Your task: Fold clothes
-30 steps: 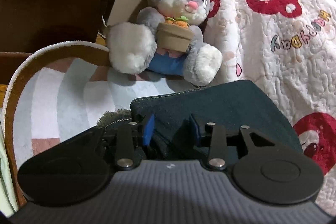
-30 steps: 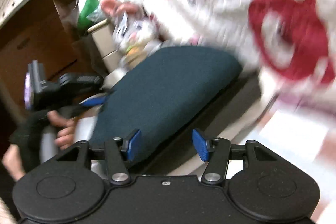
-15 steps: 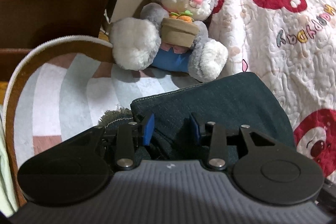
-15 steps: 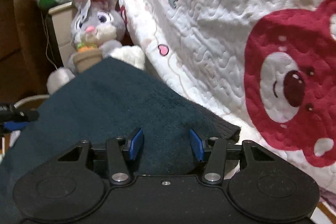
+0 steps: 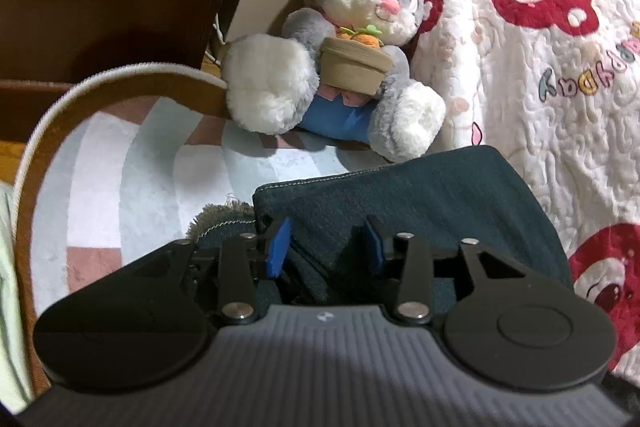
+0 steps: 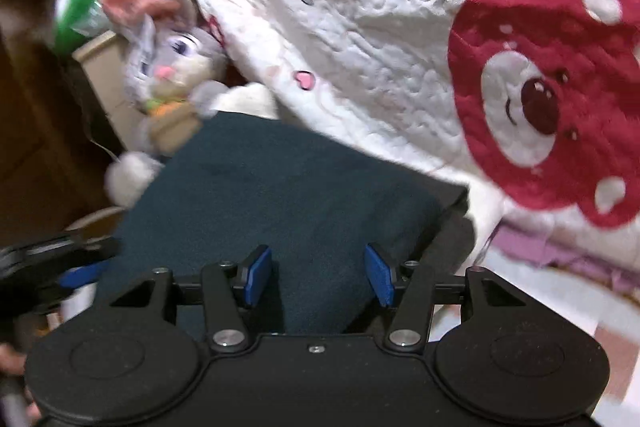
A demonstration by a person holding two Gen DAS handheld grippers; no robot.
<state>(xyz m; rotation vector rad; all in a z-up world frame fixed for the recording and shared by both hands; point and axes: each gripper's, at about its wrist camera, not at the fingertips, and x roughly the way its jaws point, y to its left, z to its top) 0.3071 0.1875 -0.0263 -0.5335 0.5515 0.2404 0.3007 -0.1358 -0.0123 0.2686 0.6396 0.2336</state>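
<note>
Left claw: I am holding my left claw [image 5: 326, 247] low at the bottom centre of its frame, blue pads apart, with dark folds of the jeans [image 5: 404, 203] bunched between them; I cannot tell whether they are pinching the cloth.
Right claw: I am holding my right claw [image 6: 318, 275] open at the lower centre, pads well apart, hovering over the jeans [image 6: 288, 195].
Jeans: they are lying folded on the rug [image 5: 132, 163], filling the middle of both frames, a frayed hem [image 5: 218, 217] poking out just left of my left claw.
Bunny: the bunny [image 5: 352, 43] is sitting beyond the jeans, in the upper centre.
Quilt: the quilt [image 5: 532, 75] is hanging at the right, beside the jeans.
</note>
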